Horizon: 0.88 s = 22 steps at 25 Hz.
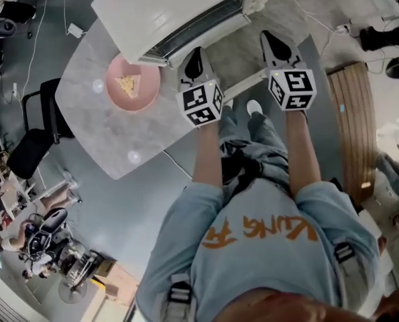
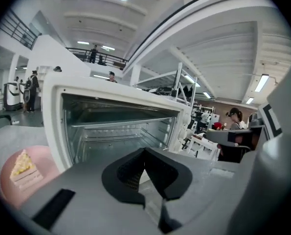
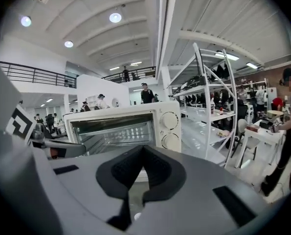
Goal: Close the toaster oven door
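The white toaster oven [image 1: 172,5] stands at the table's far side with its cavity [image 2: 116,126] open and the wire rack showing. Its door seems to lie folded down toward me, with a pale handle bar [image 1: 245,82] between the grippers. My left gripper [image 1: 195,54] is shut and empty, its tips [image 2: 145,153] just before the cavity's lower edge. My right gripper [image 1: 274,40] is also shut and empty. Its tips [image 3: 143,151] point at the oven front [image 3: 121,126] near the two knobs [image 3: 168,121]. Whether either gripper touches the door is hidden.
A pink plate [image 1: 145,96] with a cake slice [image 1: 127,84] sits on the grey marble table [image 1: 105,133], left of the oven. A black chair [image 1: 38,133] stands at the left, a wooden bench [image 1: 353,126] at the right. A white shelf rack [image 3: 209,106] stands beyond the oven.
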Tool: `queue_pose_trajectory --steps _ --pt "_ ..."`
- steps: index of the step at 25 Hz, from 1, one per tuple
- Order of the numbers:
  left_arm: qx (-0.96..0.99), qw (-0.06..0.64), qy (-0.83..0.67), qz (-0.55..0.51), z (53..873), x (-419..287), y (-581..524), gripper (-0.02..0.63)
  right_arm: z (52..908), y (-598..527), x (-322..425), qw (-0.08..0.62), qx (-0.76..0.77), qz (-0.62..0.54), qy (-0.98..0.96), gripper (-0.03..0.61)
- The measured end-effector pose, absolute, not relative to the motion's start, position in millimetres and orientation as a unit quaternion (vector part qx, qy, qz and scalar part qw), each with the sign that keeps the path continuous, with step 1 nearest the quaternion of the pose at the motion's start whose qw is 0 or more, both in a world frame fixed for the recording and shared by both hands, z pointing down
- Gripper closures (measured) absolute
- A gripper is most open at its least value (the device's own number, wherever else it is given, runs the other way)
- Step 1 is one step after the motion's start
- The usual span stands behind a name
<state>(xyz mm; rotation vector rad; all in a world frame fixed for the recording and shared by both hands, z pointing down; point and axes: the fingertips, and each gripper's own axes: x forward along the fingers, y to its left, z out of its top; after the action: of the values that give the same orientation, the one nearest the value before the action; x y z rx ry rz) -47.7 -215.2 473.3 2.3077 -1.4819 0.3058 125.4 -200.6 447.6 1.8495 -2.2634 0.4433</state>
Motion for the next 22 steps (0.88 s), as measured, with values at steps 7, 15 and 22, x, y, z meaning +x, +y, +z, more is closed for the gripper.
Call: queue_pose_trajectory --steps 7,15,22 --pt "0.781 0.198 -0.583 0.106 486 -63 -169 0.612 450 -203 98 0.108 0.543 0.130 -0.823 0.580" --pt "0.800 0.193 -0.554 0.130 504 -46 -124 0.612 481 -167 77 0.163 0.453 0.120 -0.868 0.580" --pt "0.830 0.151 -0.491 0.219 539 -30 -79 0.612 523 -115 53 0.235 0.334 0.107 -0.906 0.580"
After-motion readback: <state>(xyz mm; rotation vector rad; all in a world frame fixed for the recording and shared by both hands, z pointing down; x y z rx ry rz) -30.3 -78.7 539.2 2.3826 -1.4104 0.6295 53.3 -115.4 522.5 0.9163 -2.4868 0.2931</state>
